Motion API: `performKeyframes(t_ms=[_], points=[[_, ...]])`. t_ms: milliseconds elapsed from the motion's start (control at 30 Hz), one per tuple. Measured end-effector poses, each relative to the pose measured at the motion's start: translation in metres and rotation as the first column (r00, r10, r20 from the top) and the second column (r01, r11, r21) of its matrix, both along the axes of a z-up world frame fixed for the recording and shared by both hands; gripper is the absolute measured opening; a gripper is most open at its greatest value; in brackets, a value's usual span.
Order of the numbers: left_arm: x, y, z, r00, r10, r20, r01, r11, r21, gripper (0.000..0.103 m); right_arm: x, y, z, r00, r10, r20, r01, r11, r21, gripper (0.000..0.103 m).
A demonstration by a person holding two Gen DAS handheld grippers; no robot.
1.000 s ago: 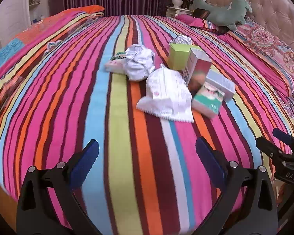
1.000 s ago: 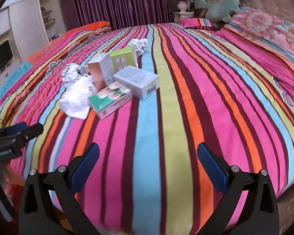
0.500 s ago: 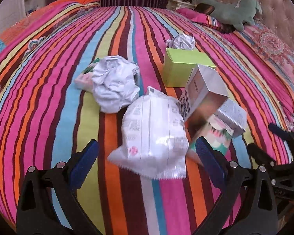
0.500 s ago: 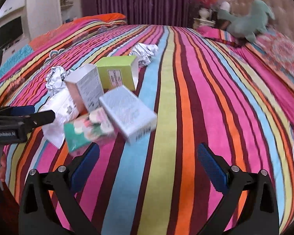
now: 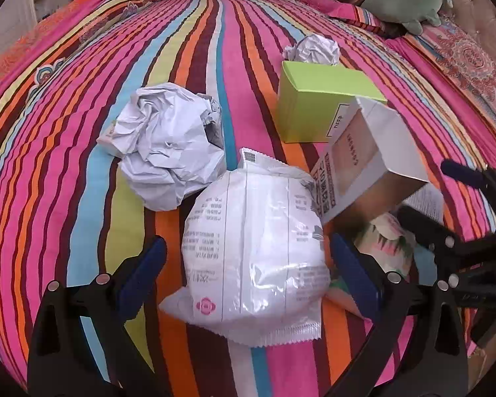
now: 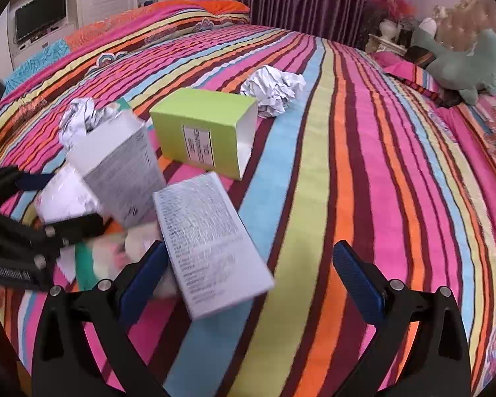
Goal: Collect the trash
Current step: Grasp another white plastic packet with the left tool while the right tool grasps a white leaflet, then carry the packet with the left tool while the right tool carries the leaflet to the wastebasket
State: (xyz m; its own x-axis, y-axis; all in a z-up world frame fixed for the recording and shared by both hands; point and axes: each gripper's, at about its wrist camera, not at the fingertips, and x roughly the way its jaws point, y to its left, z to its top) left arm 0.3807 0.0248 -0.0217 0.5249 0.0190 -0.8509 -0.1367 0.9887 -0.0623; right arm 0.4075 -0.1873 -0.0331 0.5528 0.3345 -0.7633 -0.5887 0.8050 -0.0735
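- Both claws have closed in on the litter near the bed's [image 5: 66,152] near edge.
- The left claw [image 5: 244,278], wide open and empty, now straddles the white bag [image 5: 254,251].
- The right claw [image 6: 248,278], wide open and empty, now reaches the grey box [image 6: 208,241]; both pickups look next.

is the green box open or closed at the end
Open. In the right wrist view the green box lies on its side, its right end showing a white, apparently empty interior with no flap.

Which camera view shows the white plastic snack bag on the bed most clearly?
The left wrist view: the white snack bag lies whole and sharp between the open left gripper fingers. In the right wrist view only a blurred corner of it shows, behind the left gripper and the white carton.
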Motion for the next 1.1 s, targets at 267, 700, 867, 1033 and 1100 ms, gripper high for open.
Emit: performKeyframes(t_ms=[267,700,867,1033,1100], points=[[0.009,0.004,-0.011,0.999,0.033,-0.028,-0.032,0.999,0.019,0.096,0.021,0.017,-0.008,0.997,-0.006,-0.083,0.003,0.999,-0.035,0.095],[-0.010,0.006,-0.008,1.000,0.003,-0.020,-0.002,0.999,0.040,0.073,-0.002,0.003,-0.009,0.983,-0.158,-0.096,0.158,0.987,-0.011,0.045],[-0.027,0.016,-0.003,1.000,0.023,-0.004,-0.023,1.000,-0.016,0.067,-0.019,-0.015,-0.007,0.962,-0.255,-0.098,0.259,0.965,0.031,0.045],[-0.044,0.017,0.000,1.000,0.014,0.017,-0.014,1.000,-0.024,0.065,-0.040,-0.032,-0.003,0.934,-0.343,-0.098,0.350,0.934,0.067,0.045],[-0.053,0.020,0.001,1.000,0.016,0.022,-0.015,0.999,-0.044,0.065,-0.047,-0.039,-0.003,0.925,-0.362,-0.117,0.373,0.923,0.095,0.045]])
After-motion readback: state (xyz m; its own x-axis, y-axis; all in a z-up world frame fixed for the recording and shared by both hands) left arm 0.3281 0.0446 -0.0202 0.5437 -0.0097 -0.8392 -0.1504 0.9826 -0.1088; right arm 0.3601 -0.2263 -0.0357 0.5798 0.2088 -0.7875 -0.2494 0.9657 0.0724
